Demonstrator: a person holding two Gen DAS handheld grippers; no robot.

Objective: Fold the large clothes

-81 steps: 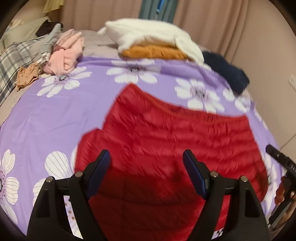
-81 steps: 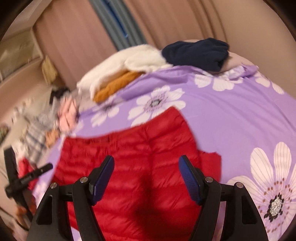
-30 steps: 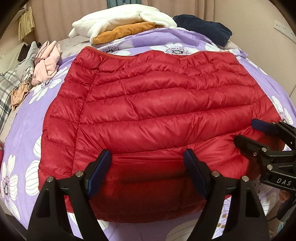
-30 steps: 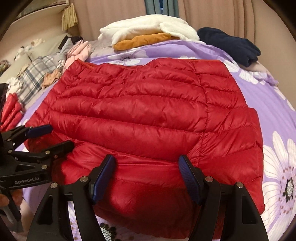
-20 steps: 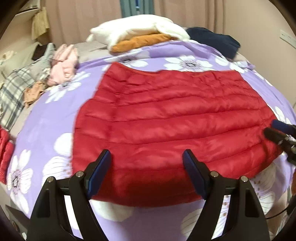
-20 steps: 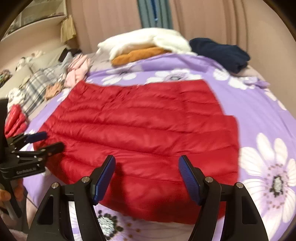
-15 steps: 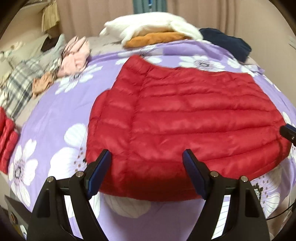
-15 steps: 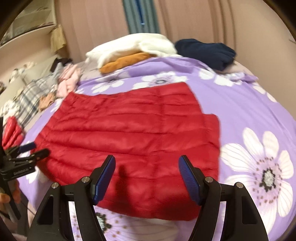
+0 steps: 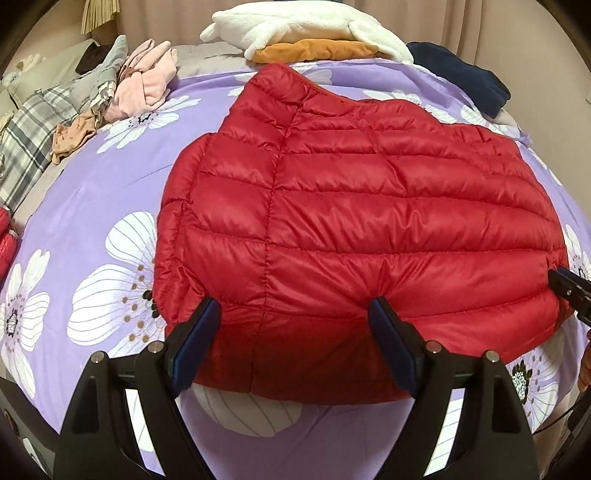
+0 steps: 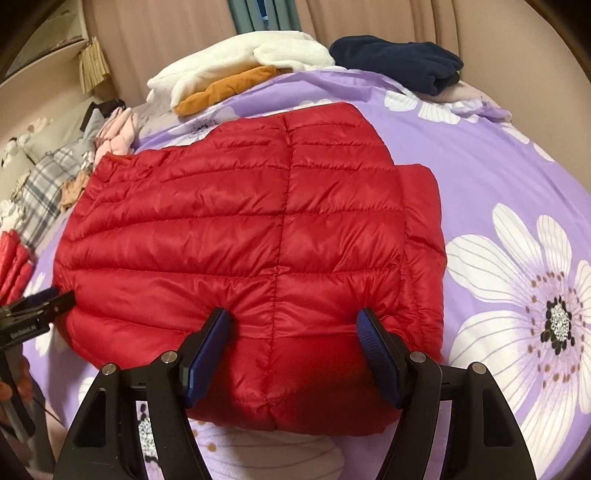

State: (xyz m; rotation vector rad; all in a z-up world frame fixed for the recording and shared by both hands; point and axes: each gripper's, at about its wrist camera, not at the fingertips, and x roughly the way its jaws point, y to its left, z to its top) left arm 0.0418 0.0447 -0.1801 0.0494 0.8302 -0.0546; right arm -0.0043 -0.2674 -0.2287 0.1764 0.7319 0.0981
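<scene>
A red quilted down jacket lies flat on the purple flowered bed sheet, sleeves tucked under. My left gripper stands wide over the jacket's near left hem, jaws opening slightly, fingertips dimpling the padding. My right gripper is open over the near right hem of the jacket, its fingertips also pushed into the fabric. Neither gripper pinches cloth. Each wrist view catches the other gripper at its edge: the right gripper and the left gripper.
At the bed's far end lie white and orange folded clothes and a navy garment. Pink clothes and plaid fabric lie far left. A red item sits at the left edge. Bare sheet lies to the jacket's right.
Both grippers pulled back from the jacket, slid apart toward its two near corners, then came down so the fingertips press into the hem. The jacket lies in the same place.
</scene>
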